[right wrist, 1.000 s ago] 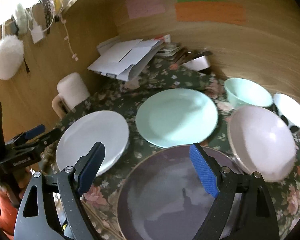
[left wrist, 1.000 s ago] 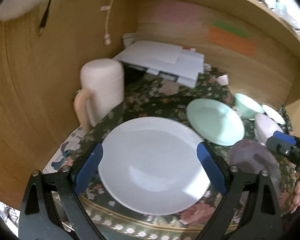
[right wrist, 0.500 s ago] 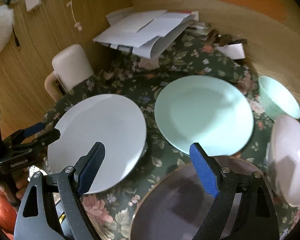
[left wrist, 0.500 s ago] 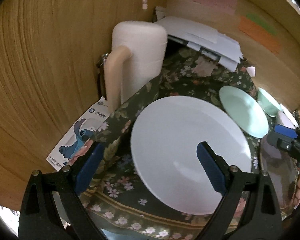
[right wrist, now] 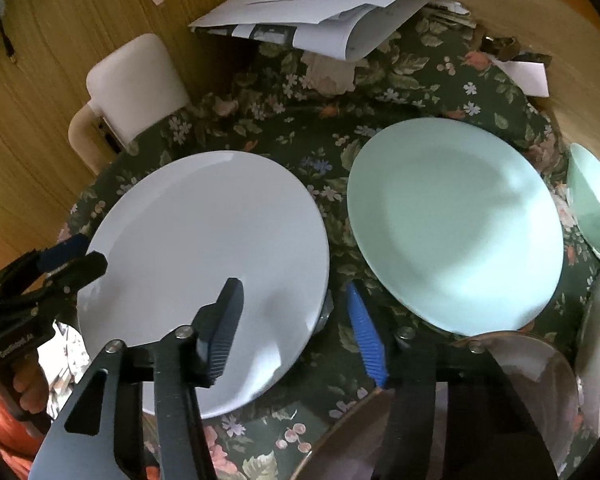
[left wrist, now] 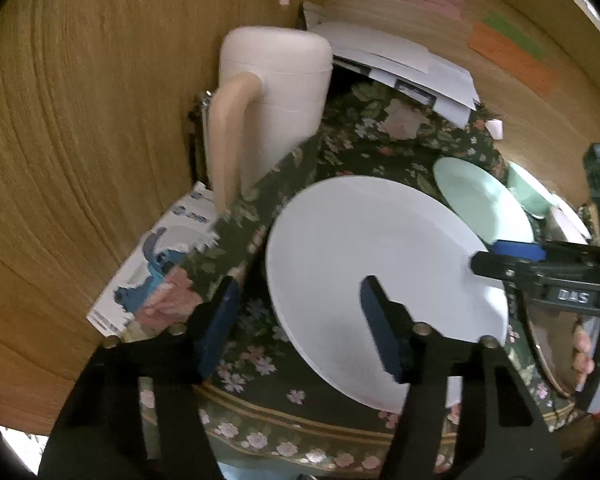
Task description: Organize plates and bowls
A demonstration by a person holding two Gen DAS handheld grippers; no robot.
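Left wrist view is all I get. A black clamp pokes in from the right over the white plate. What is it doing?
Observer: That is the right gripper. Its own view shows its jaws, which have just been closing, astride the right rim of the white plate without pinching it.
Operator: Is anything on the green plate? I only see a slice of it.
Observer: No. The green plate is bare all over and lies apart from the white one.
Operator: What lies beneath that clamp's body?
Observer: A dark plate, partly hidden under the gripper, close to the near edge of the green plate.
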